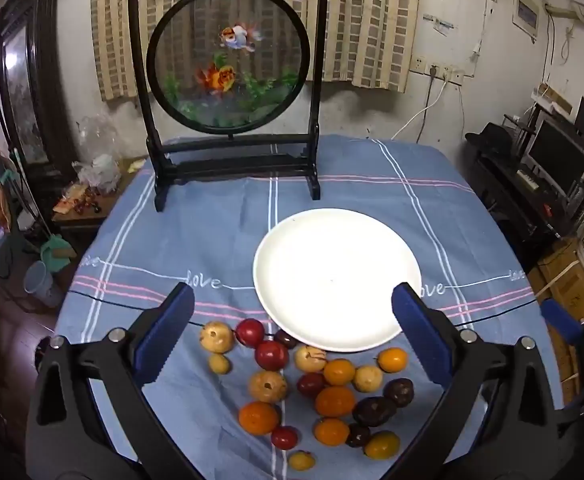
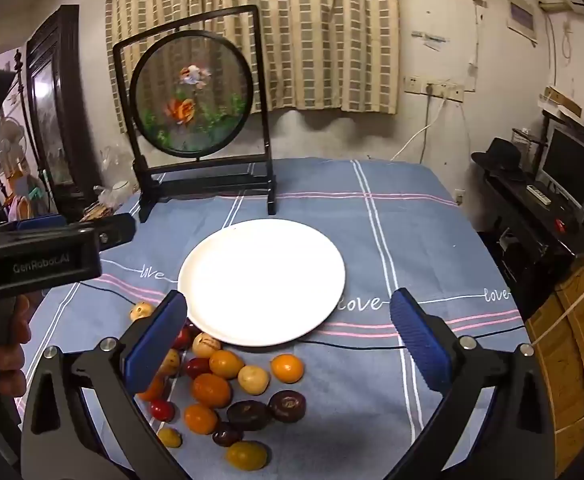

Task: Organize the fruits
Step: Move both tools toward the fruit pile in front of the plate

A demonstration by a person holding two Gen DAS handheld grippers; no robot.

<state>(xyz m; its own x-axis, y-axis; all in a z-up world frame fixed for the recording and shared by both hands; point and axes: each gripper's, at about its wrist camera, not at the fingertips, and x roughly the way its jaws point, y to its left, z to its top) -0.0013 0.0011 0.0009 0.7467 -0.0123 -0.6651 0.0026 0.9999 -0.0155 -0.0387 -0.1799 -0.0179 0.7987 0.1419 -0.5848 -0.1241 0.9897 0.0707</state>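
A white plate (image 1: 336, 240) (image 2: 228, 248) lies bare on the blue checked tablecloth. In front of it sits a loose heap of small fruits (image 1: 312, 384) (image 2: 220, 392): orange, red, tan and dark purple ones. An orange fruit (image 1: 335, 401) lies mid-heap, and two dark purple fruits (image 2: 287, 405) lie at its right side. My left gripper (image 1: 292, 332) hangs open above the heap, nothing between its blue pads. My right gripper (image 2: 288, 336) is open too, over the plate's near rim, with the heap low and left of it. The left gripper's body (image 2: 36, 256) shows at that view's left edge.
A black stand with a round goldfish screen (image 1: 232, 92) (image 2: 196, 120) rises behind the plate. A thin black cable (image 2: 356, 346) crosses the cloth in front of the plate. Cluttered furniture flanks the table; a monitor desk (image 1: 552, 168) stands at the right.
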